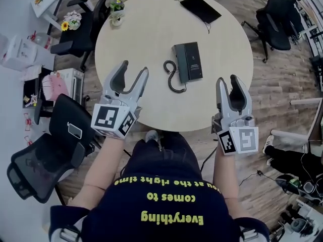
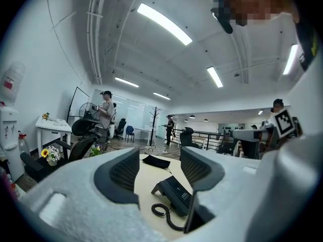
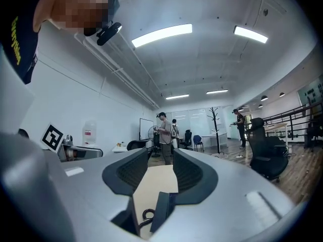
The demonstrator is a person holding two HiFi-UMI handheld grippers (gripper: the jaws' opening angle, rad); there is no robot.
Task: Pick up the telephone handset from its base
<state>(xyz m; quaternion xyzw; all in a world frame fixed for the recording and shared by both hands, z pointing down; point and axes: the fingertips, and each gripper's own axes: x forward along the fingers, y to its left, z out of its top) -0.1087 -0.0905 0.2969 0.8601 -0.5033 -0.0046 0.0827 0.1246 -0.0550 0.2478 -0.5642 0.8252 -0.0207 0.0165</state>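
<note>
The telephone handset (image 1: 179,60) is a dark, long and narrow piece. In the head view it lies in its place on the left part of the dark base (image 1: 194,60), near the middle of the round table (image 1: 146,29). Its long axis runs from my edge of the table toward the far edge, parallel to the base. A black coiled cord (image 1: 172,78) comes out at the end nearer to me and makes a loop on the table. My left gripper (image 1: 134,67) is over my edge of the table and my right gripper (image 1: 227,79) is at that same edge. Both point toward the far side, with the jaws wide apart, and neither touches the handset.

In the left gripper view the jaws of the left gripper (image 2: 160,158) stand wide and nothing is between them. Ahead on the table (image 2: 146,185) the base (image 2: 175,191) shows as a low dark wedge with the cord (image 2: 161,213) in front of it. I cannot separate the handset from the base here.

In the right gripper view the right gripper (image 3: 160,158) is also wide open and empty. Between its jaws I see only the pale table (image 3: 156,180) and a small part of the cord (image 3: 146,215). The handset I cannot make out here.
</note>
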